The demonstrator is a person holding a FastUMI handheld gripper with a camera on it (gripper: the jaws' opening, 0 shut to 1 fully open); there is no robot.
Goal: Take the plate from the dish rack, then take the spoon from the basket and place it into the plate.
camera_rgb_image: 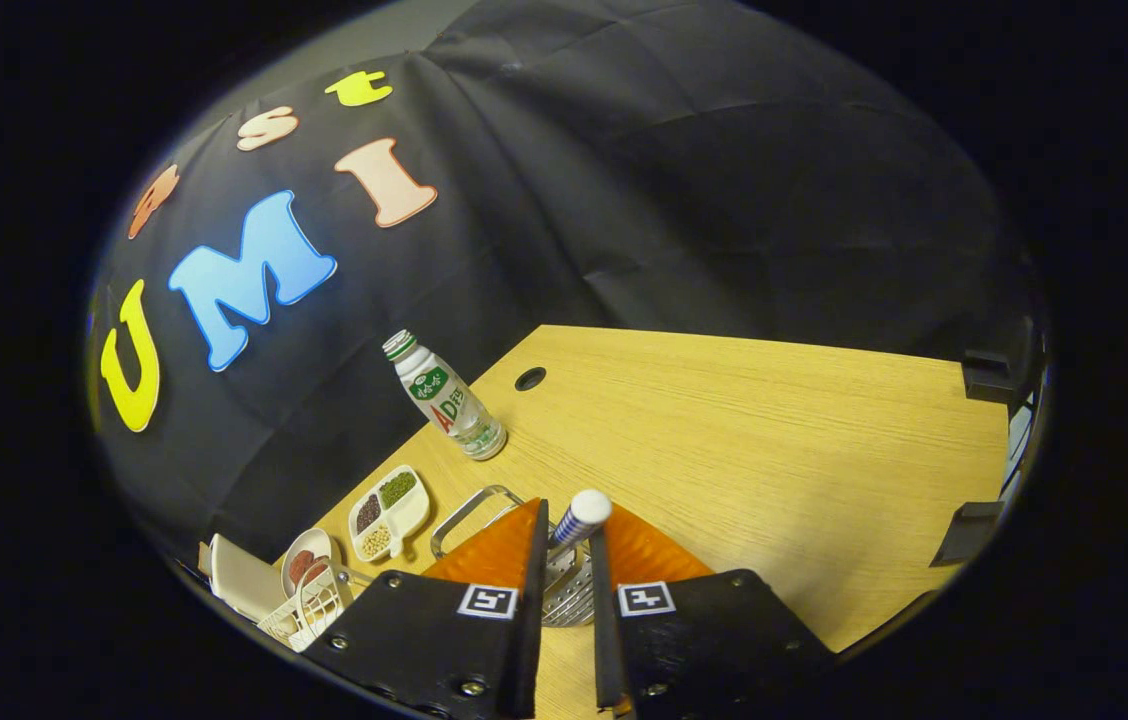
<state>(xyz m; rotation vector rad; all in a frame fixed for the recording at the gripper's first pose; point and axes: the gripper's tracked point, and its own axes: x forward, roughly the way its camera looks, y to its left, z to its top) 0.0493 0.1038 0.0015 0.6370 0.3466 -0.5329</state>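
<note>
My gripper [569, 522] is shut on the spoon [580, 514], whose white, blue-patterned handle end sticks up between the fingertips. Directly under the fingers stands the metal wire basket [469, 510]; its mesh shows in the gap between them, and the spoon's bowl is hidden. To the left of the fingers is a white dish rack [296, 612]. A small round plate [309, 562] with reddish marks sits at the rack's far side. I cannot tell whether it rests in the rack or on the table.
On the wooden table [774, 450], a white divided dish of beans [387, 512] lies beyond the rack. Farther back stands a plastic bottle [444, 398] near a cable hole [530, 378]. A pale flat item [239, 575] leans by the rack.
</note>
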